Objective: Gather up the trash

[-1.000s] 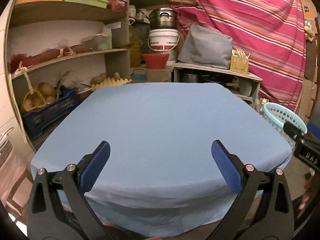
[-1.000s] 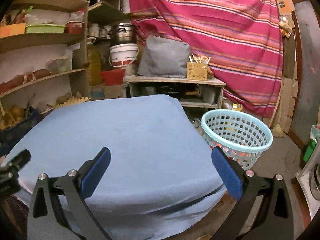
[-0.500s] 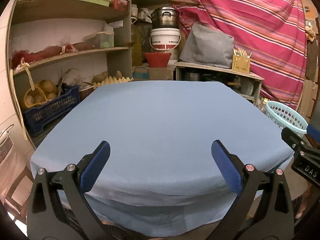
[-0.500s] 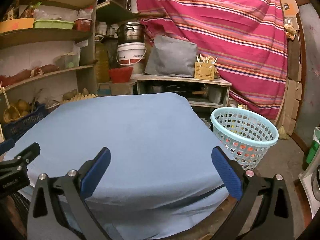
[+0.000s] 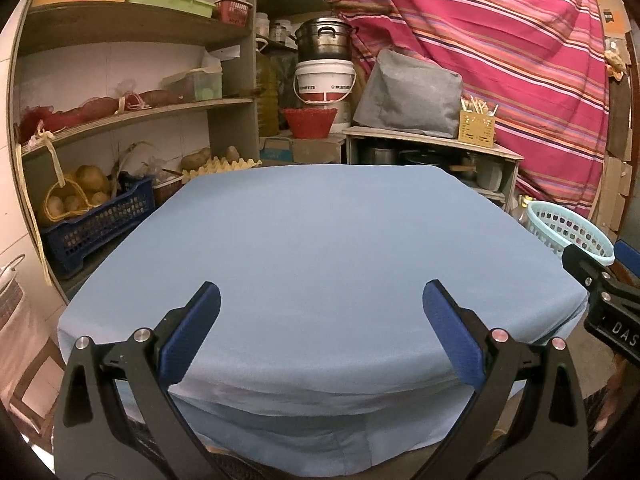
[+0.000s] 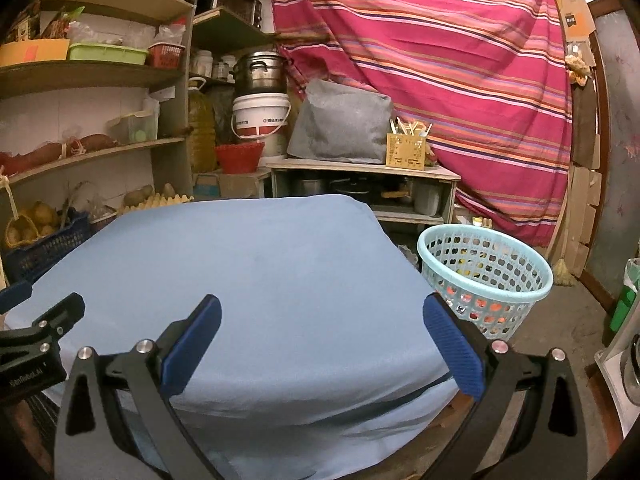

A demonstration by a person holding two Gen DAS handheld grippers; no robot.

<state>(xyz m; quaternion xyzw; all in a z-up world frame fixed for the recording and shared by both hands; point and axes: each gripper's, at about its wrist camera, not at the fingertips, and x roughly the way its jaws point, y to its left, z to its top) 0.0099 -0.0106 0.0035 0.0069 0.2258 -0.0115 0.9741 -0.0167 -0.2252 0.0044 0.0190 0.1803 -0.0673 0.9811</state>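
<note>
Left gripper (image 5: 320,308): fingers spread wide, holding nothing, low in frame.
Right gripper (image 6: 322,308): likewise apart, holding nothing.
Counter (image 5: 320,240): blue cloth, centre frame.
Basket (image 6: 484,268): pale blue, centre right, on the floor beside the counter, coloured trash inside.

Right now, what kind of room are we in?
Likely a home pantry or storeroom: wooden shelves with a blue crate of potatoes, a cooking pot stacked on a white bucket, and a table under blue cloth.
</note>
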